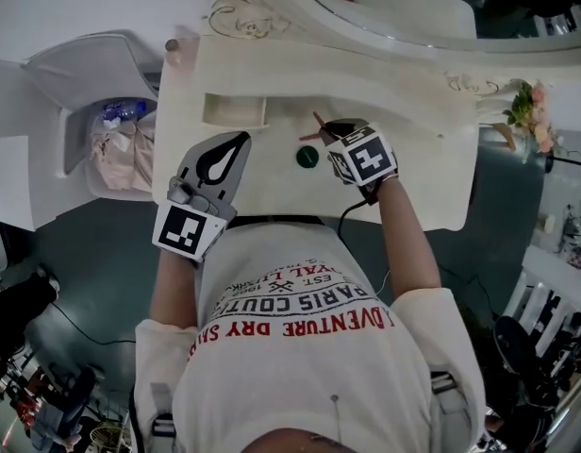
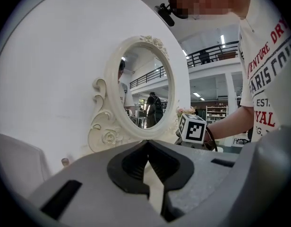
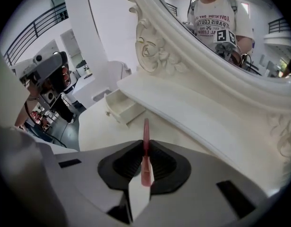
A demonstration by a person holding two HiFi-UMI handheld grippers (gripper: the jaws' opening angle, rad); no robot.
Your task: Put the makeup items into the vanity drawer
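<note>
Right gripper (image 3: pixel 145 144): the jaws are clamped on a slim pink makeup pencil (image 3: pixel 145 129). The pencil stands between the ribbed pads, and its free end juts out past the jaw tips. In the head view this gripper (image 1: pixel 334 132) is over the middle of the cream tabletop (image 1: pixel 413 121). The pencil (image 1: pixel 319 124) slants away from it toward the back left.

Left gripper (image 2: pixel 148 144): the jaws are closed tip to tip with nothing between them. In the head view it (image 1: pixel 240 142) sits over the front left part of the tabletop, with its jaw tips pointing toward the back.

Vanity drawer (image 1: pixel 232 121): a small drawer that stands pulled open at the back left of the tabletop, just beyond the left gripper. It is to the left of the pencil's tip and apart from it. The right gripper view shows the same drawer (image 3: pixel 129 111) ahead and to the left of the pencil.

A small round green item (image 1: pixel 307 156) lies on the tabletop between the two grippers, near the right one.

The oval mirror (image 2: pixel 145 84), in a carved cream frame, rises behind the tabletop. A spray of flowers (image 1: pixel 531 111) stands at the right end.
</note>
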